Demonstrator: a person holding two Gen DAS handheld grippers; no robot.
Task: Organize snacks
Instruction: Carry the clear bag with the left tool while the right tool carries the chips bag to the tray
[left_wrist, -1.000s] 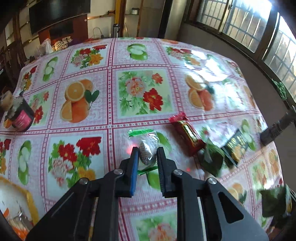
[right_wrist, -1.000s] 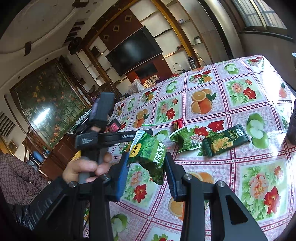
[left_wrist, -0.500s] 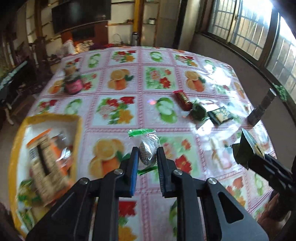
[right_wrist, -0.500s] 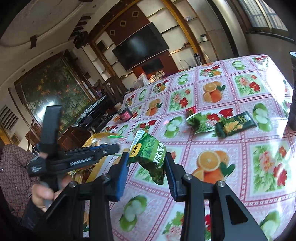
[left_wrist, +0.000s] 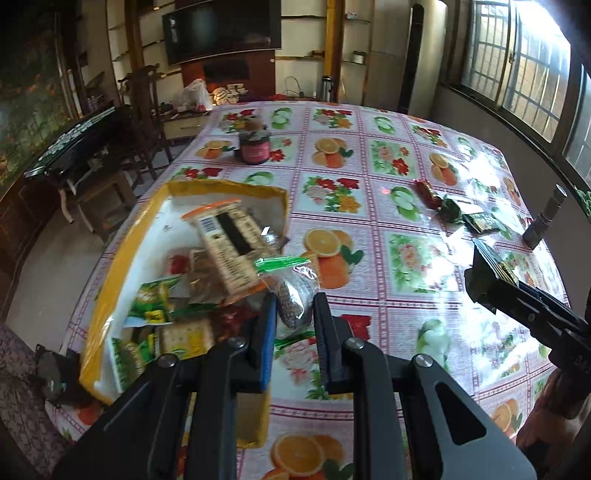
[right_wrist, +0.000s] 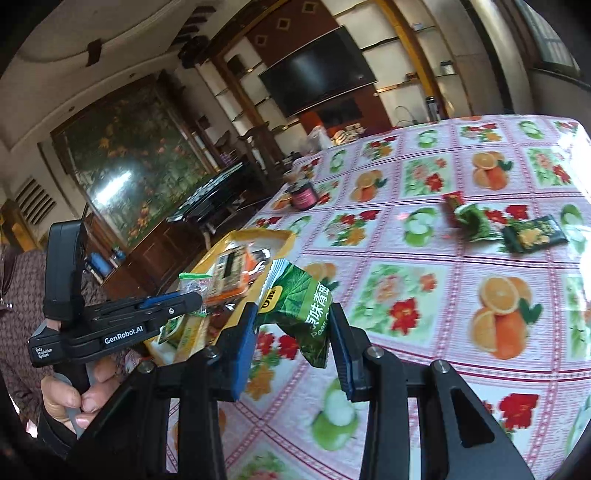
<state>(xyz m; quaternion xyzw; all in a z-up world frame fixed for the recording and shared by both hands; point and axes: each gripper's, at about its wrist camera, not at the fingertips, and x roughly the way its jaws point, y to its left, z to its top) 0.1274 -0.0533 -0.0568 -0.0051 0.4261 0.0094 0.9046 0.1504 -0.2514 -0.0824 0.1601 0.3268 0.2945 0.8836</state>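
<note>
Left wrist view: the left gripper has its jaws clamped on a small clear-wrapped snack with a green sealed top, held just above the near right edge of the yellow-rimmed cardboard box of snack packets. Far ahead to the right, a red packet and two dark green packets lie on the fruit-and-flower patterned tablecloth.

Right wrist view: the right gripper is closed on a green crinkled pea-snack bag, raised over the tablecloth. The box sits ahead to its left, with the left gripper beside it.
</note>
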